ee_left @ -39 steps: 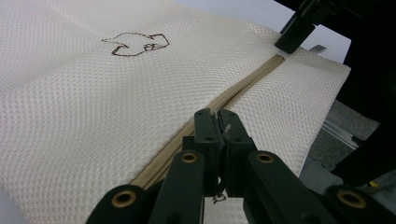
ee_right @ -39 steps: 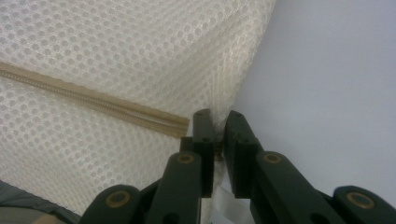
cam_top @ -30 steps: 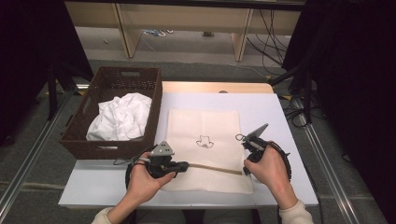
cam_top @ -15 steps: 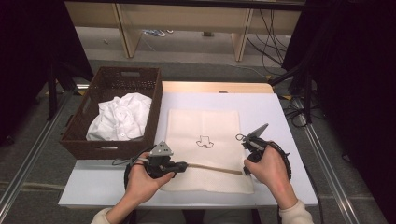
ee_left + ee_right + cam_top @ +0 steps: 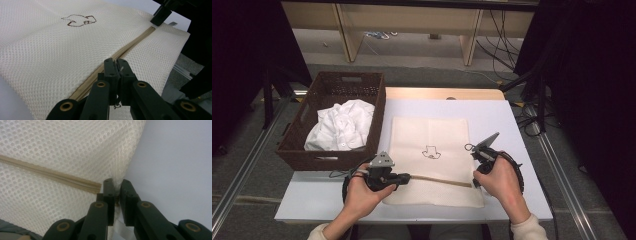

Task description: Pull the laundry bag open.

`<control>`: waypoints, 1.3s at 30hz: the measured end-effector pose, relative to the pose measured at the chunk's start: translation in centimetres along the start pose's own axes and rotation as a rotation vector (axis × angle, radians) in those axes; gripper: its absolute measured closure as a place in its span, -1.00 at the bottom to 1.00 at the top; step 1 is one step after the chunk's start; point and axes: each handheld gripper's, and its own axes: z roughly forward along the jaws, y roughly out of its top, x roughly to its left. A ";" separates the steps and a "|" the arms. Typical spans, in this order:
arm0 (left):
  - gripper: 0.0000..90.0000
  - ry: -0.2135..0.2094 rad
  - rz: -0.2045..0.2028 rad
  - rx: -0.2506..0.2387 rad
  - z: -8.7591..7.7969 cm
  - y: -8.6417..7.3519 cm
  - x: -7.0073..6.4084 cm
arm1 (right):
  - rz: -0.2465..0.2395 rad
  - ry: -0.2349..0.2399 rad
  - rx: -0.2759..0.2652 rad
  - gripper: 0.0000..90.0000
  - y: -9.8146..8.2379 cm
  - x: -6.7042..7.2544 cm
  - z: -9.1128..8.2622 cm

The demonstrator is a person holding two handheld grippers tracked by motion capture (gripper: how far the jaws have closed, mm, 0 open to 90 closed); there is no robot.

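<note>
A cream mesh bag lies flat on the white table, just right of a brown wicker basket that holds a bundle of white cloth. A tan zipper runs across the bag near the edge closest to the person, and a small dark outline drawing sits at the bag's middle.

The left gripper is at the zipper's left end. In the left gripper view its jaws are pressed together on the zipper's small metal pull — the zipper's teeth run away from the jaw tips toward the far corner, where the other gripper's black tip meets the bag.

The right gripper is at the zipper's right end, by the bag's right edge. In the right gripper view its jaws are pinched on a fold of mesh (just beside the zipper's end stop), with bare table to the right.
</note>
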 end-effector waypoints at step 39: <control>0.93 0.032 -0.026 -0.001 -1.2 -0.9 0.9 | 0.001 -0.005 0.003 0.87 0.1 0.1 0.2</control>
